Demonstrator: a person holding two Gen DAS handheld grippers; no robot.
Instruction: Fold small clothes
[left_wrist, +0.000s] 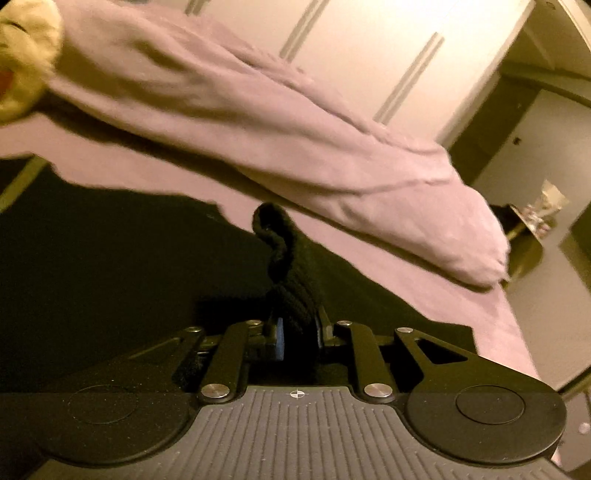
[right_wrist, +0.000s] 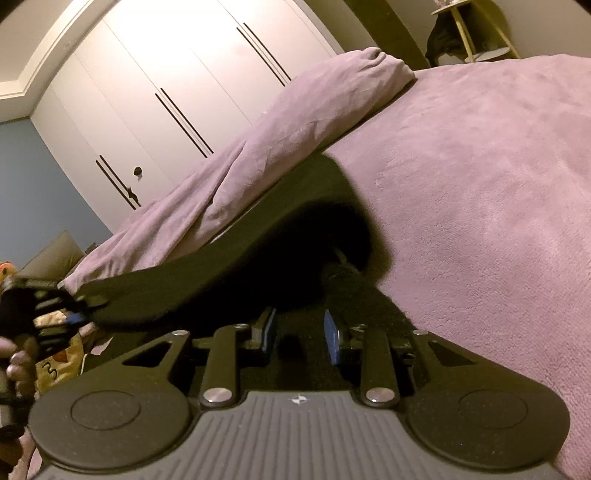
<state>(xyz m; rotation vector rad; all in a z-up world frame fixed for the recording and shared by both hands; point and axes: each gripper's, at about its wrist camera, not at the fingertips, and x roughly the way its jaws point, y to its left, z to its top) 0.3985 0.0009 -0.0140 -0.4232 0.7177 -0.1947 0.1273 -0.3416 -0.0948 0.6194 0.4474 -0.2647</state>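
Observation:
A black garment (left_wrist: 110, 258) lies on the purple bed cover (left_wrist: 424, 295). My left gripper (left_wrist: 297, 332) is shut on a bunched black edge of the garment that stands up between its fingers. In the right wrist view the black garment (right_wrist: 229, 273) is lifted and stretched between both grippers. My right gripper (right_wrist: 301, 332) has its blue pads a little apart with dark cloth over and between them; whether it clamps the cloth is unclear. The left gripper (right_wrist: 79, 308) shows at the far left, pinching the garment's other end.
A rolled purple duvet (right_wrist: 277, 140) lies along the bed behind the garment. White wardrobe doors (right_wrist: 166, 74) stand beyond. A small side table (right_wrist: 476, 33) is at the far corner. A yellowish soft toy (left_wrist: 26, 55) sits at the upper left.

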